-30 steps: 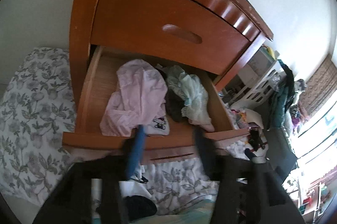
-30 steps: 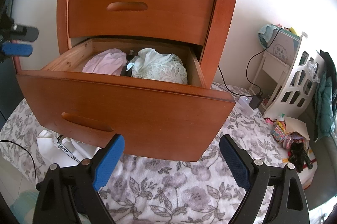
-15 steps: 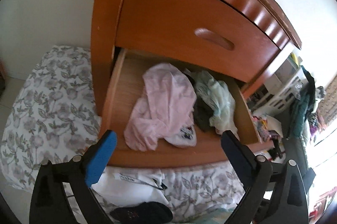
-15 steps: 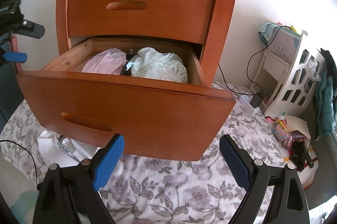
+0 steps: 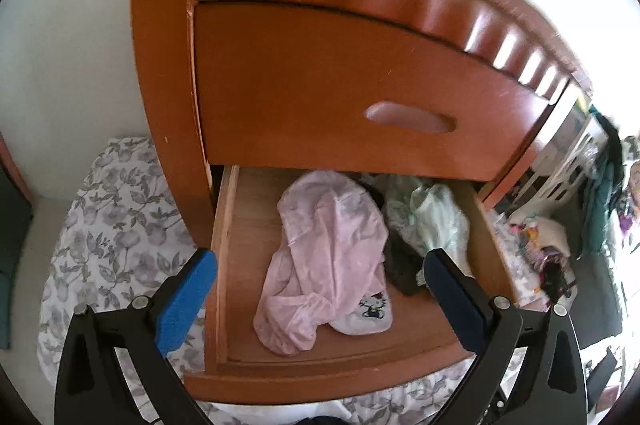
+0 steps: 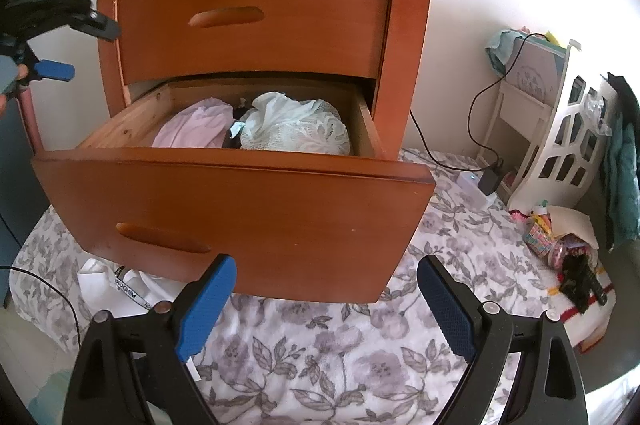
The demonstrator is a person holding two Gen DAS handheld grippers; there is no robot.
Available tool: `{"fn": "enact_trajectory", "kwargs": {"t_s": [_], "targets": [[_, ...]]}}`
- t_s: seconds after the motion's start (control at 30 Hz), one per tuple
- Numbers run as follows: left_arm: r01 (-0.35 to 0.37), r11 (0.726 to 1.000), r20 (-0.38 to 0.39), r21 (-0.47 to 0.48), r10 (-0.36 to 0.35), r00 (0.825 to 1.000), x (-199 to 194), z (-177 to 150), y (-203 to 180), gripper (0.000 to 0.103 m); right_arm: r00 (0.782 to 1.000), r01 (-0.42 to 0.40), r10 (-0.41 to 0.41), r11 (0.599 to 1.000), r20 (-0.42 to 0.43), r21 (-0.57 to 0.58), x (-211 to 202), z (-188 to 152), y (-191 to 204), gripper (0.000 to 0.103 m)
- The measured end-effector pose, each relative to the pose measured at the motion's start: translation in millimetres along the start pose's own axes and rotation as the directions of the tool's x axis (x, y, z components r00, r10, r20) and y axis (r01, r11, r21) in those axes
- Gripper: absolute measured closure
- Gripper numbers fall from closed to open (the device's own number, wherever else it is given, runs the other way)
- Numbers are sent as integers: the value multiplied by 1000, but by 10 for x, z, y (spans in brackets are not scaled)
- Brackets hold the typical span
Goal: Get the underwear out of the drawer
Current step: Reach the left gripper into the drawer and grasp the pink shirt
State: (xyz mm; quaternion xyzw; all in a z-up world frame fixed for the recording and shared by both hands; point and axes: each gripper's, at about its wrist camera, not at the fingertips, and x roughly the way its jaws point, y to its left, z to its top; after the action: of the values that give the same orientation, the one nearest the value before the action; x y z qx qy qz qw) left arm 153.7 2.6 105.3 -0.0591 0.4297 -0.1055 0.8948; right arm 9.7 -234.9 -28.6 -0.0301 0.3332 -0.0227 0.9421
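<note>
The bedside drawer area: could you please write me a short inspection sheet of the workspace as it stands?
Surface: floral sheet under the nightstand.
Job's things: lower drawer pulled out; pink garment, pale green lace garment and a dark piece inside.
Clutter: white garment under the drawer front; toys at right.
Grippers: left gripper opening over the drawer, nothing between its pads; right gripper open, empty, before the drawer front.
Cables: black cable to a charger.
Surroundings: white wall, white shelf.

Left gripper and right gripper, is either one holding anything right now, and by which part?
Nothing is held. The left gripper is opening above the drawer, fingers clear of the pink garment. The right gripper is open and empty.
</note>
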Motion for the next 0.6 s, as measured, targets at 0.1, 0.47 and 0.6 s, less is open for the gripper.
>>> {"fn": "enact_trajectory", "kwargs": {"t_s": [0.1, 0.47, 0.6], "targets": [[-66, 998, -104, -4, 65, 992, 217, 44, -11, 0, 1000, -5, 5, 1000, -2, 9, 5, 0, -21, 9], [-162, 987, -333, -2, 152, 930, 888, 68, -13, 0, 1000, -10, 10, 1000, -15, 17, 40, 2, -39, 9], [-192, 981, -386, 32, 189, 903, 1129, 29, -53, 0, 1000, -12, 12, 1000, -22, 20, 60, 0, -43, 9]]}}
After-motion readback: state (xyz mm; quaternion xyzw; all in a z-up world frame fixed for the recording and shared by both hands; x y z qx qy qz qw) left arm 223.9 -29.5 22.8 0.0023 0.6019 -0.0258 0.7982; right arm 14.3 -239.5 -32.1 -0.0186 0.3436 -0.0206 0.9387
